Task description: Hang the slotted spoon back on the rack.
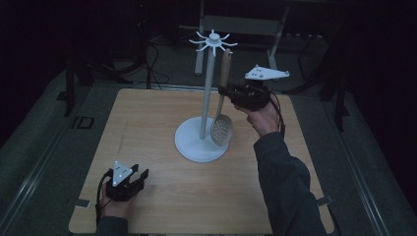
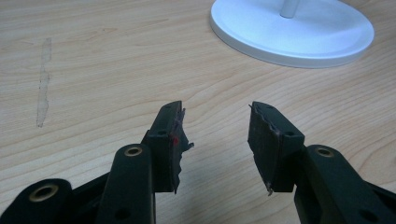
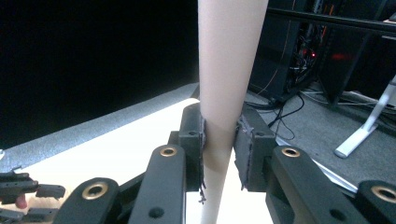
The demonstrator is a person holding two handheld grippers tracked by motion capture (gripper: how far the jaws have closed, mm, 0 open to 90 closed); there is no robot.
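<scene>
Beside the white stand (image 1: 208, 88), my right gripper (image 1: 227, 91) clamps the skimmer (image 1: 222, 129) by its handle. My left gripper (image 1: 140, 176) rests on the table (image 1: 147, 123), its 2 jaws apart.

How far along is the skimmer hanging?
Done: right gripper is shut on the skimmer handle, lifted upright beside the rack. In hand: handle top near the hooks; whether it is hooked, I cannot tell. Left: hook, release. Left gripper rests open on the table.
</scene>
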